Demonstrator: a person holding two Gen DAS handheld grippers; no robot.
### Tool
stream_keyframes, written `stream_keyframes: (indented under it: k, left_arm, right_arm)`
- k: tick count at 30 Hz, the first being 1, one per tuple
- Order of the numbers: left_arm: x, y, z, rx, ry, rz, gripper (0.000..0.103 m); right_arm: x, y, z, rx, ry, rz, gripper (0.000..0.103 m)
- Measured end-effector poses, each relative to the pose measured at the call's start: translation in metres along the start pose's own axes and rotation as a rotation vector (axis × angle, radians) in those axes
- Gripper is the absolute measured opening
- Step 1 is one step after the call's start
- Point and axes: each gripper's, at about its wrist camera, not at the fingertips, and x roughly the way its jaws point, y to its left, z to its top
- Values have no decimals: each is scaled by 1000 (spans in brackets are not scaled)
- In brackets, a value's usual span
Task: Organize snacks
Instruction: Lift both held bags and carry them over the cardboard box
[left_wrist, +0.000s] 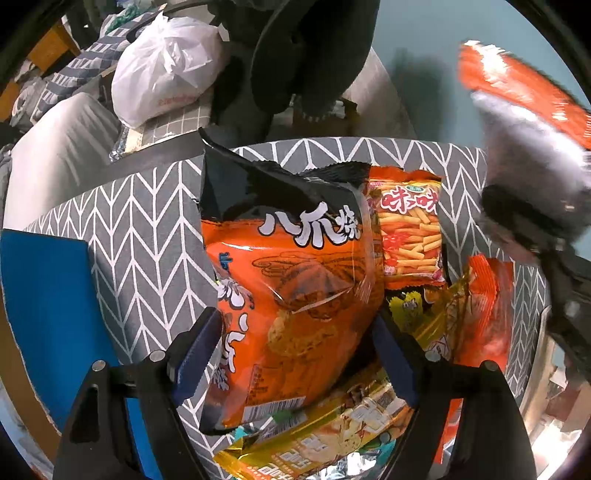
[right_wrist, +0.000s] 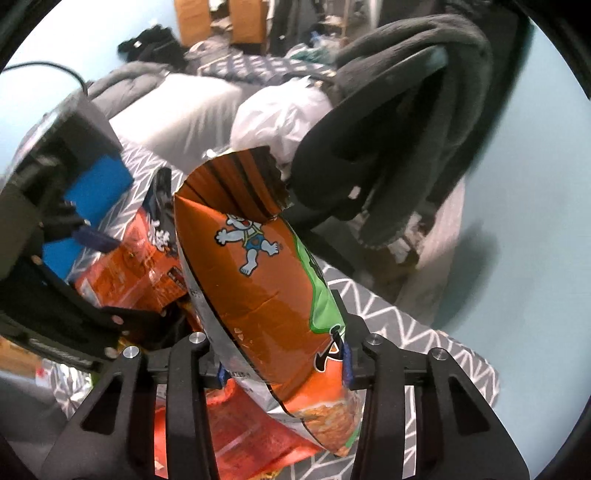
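A grey chevron fabric basket holds several snack bags. My left gripper stands over it, jaws wide either side of an orange and black octopus snack bag; whether the pads touch it is unclear. A stick snack bag and a gold bag lie beside it. My right gripper is shut on an orange bag with a cartoon boy, held upright above the basket. The left gripper shows in the right wrist view; the right one is blurred in the left wrist view.
A blue panel stands at the basket's left. Behind are a white plastic bag, dark clothing over a chair, grey bedding and a pale blue wall.
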Motion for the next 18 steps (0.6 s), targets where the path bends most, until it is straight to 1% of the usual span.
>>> stream_keyframes:
  k: [5, 9, 11, 18]
  left_arm:
    - [-4, -1, -2, 38, -17, 12, 67]
    - [-16, -2, -6, 42, -47, 4, 55]
    - [-22, -1, -8, 40, -60, -7, 51]
    - [-46, 12, -19, 6, -103, -30, 49]
  right_arm:
    - [-25, -4, -1, 86, -51, -34, 42]
    - [-41, -2, -3, 165, -73, -34, 42]
    - [-45, 0, -5, 184, -76, -35, 42]
    - [-55, 8, -8, 218, -85, -37, 42]
